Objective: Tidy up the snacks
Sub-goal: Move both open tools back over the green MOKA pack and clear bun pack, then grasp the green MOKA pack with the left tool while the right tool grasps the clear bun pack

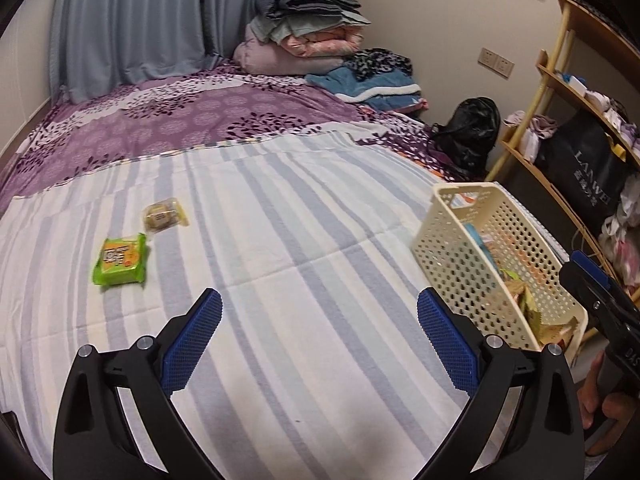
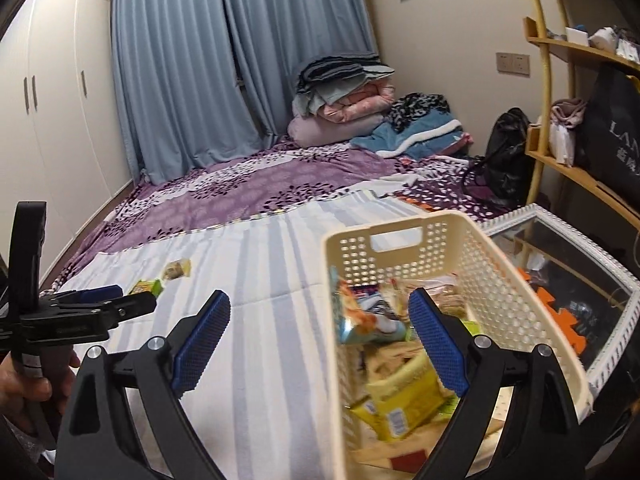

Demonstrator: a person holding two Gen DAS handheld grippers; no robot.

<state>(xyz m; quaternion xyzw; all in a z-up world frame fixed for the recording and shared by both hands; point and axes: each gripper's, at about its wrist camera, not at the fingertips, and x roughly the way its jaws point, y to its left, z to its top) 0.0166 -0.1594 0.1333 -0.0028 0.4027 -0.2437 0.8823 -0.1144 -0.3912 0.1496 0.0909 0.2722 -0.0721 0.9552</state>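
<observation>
A green snack pack point(image 1: 120, 259) and a clear-wrapped round pastry point(image 1: 164, 215) lie on the striped sheet to the left. My left gripper point(image 1: 319, 332) is open and empty over the sheet, short of both. A cream perforated basket point(image 1: 452, 240) with several snack packs stands at the right bed edge. My right gripper point(image 2: 320, 334) is open and empty, straddling the basket's point(image 2: 400, 224) left wall, one finger above the snacks inside. The green pack point(image 2: 146, 287) and pastry point(image 2: 177, 269) show far left, behind my left gripper point(image 2: 116, 300).
Folded bedding point(image 1: 304, 36) and clothes are piled at the bed's far end. A black bag point(image 1: 468, 132) and wooden shelves point(image 1: 568, 92) stand to the right. A white-framed glass panel point(image 2: 560, 256) lies beside the basket. A white wardrobe point(image 2: 52, 100) is on the left.
</observation>
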